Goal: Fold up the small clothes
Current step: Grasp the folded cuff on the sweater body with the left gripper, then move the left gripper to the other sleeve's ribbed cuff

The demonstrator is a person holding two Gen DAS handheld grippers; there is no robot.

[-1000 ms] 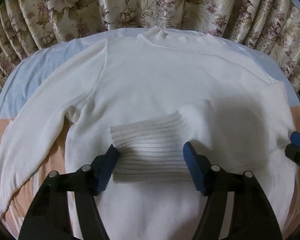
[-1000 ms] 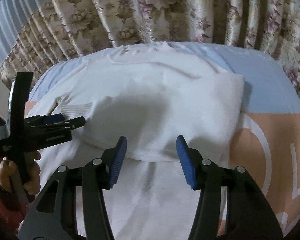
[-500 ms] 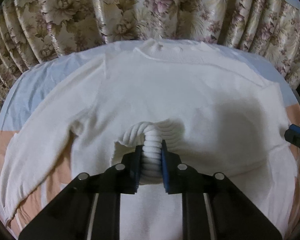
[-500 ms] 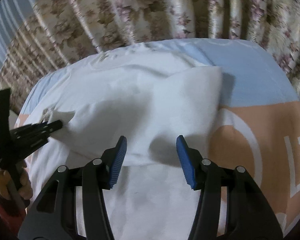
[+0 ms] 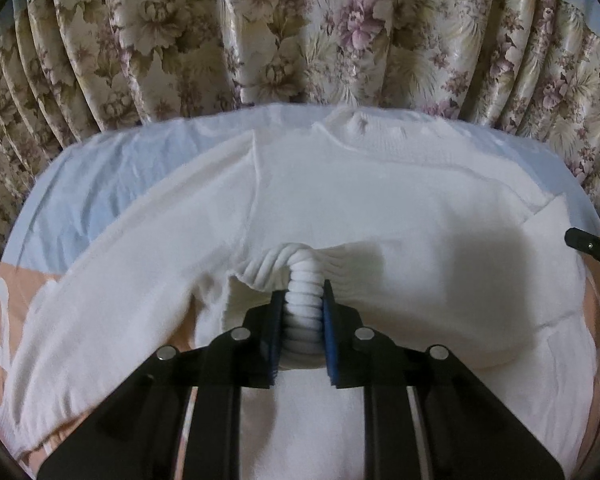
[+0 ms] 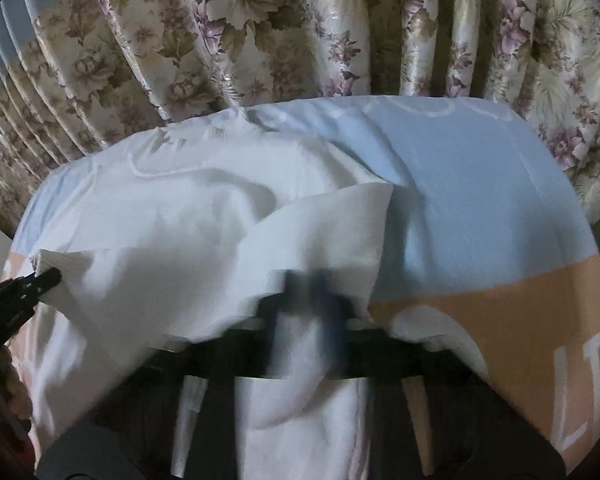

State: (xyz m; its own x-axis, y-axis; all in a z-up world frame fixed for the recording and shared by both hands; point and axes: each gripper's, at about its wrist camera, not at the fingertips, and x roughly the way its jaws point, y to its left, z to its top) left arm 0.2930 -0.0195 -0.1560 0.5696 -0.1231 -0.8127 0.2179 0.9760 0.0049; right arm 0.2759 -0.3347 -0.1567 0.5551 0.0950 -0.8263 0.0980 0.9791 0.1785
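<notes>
A white knit sweater (image 5: 340, 200) lies spread flat on the bed, neck toward the curtain. One sleeve is folded across the body, and its ribbed cuff (image 5: 305, 270) is bunched between the blue pads of my left gripper (image 5: 303, 292), which is shut on it. The other sleeve (image 5: 80, 300) stretches out to the left. In the right wrist view my right gripper (image 6: 306, 292) is blurred, its jaws pressed together on the near edge of the folded sleeve (image 6: 332, 232). The left gripper (image 6: 40, 284) holds the cuff at that view's left edge.
The sweater rests on a bed sheet, pale blue (image 6: 480, 200) at the far side and peach with white letters (image 6: 500, 312) nearer. A floral curtain (image 5: 300, 40) hangs close behind the bed. The right gripper's tip (image 5: 592, 246) shows at the left wrist view's right edge.
My left gripper closed on the ribbed cuff and lifted it slightly. My right gripper moved in over the folded sleeve's edge and its jaws went from wide apart to pressed together.
</notes>
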